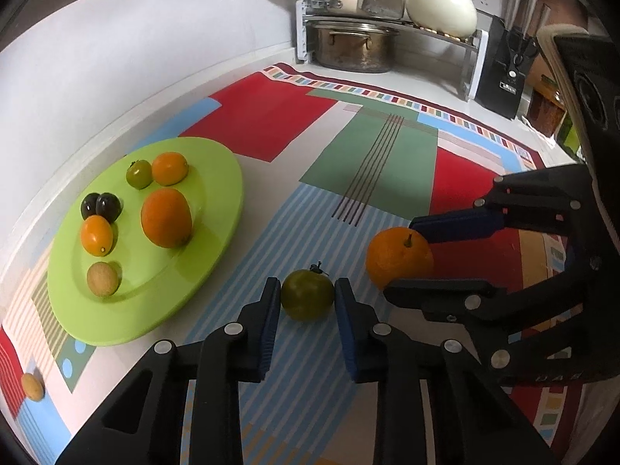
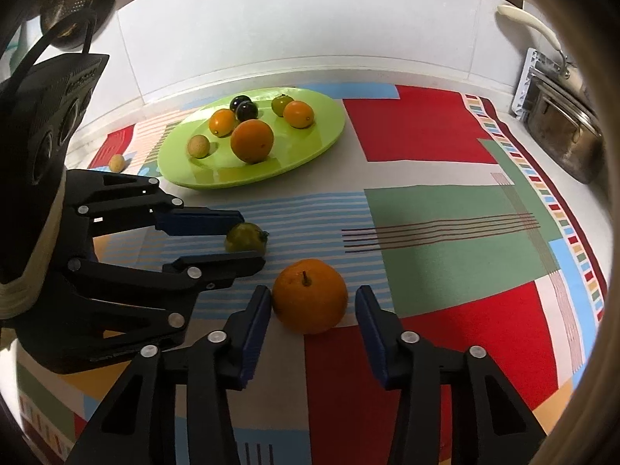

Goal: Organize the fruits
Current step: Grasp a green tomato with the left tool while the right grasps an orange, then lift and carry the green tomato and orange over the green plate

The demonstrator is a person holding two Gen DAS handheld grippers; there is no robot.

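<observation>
Left wrist view: your left gripper (image 1: 307,302) stands wide around the green fruit (image 1: 307,294), which sits on the mat (image 1: 372,162) w/ one pad each side. Small gaps show on both sides, so it's not pinched yet. Centre it btwn the pads before you squeeze; it looks round and could roll out fwd if one pad touches first. Close slow, then lift straight up. The stem (image 1: 317,268) points away from you, so it's clear of the pads. The plate (image 1: 217,209) lies to the left, near, w/ several fruits already on it. Bare green space shows at the near end, so I'd aim there. A small tan fruit (image 1: 32,386) lies off the plate at the far left edge of the mat.

Right wrist view: your right gripper (image 2: 313,310) is wide too, around the orange (image 2: 310,296). The left pad looks touching or nearly so, while the right pad has a clear gap. Shift a bit right so both pads meet together, else the orange gets shoved sideways toward the green fruit, which is close by. Grip at the widest part, below the stem. Both grippers sit near each other, so lift one at a time, or keep them apart en route to the plate.
</observation>
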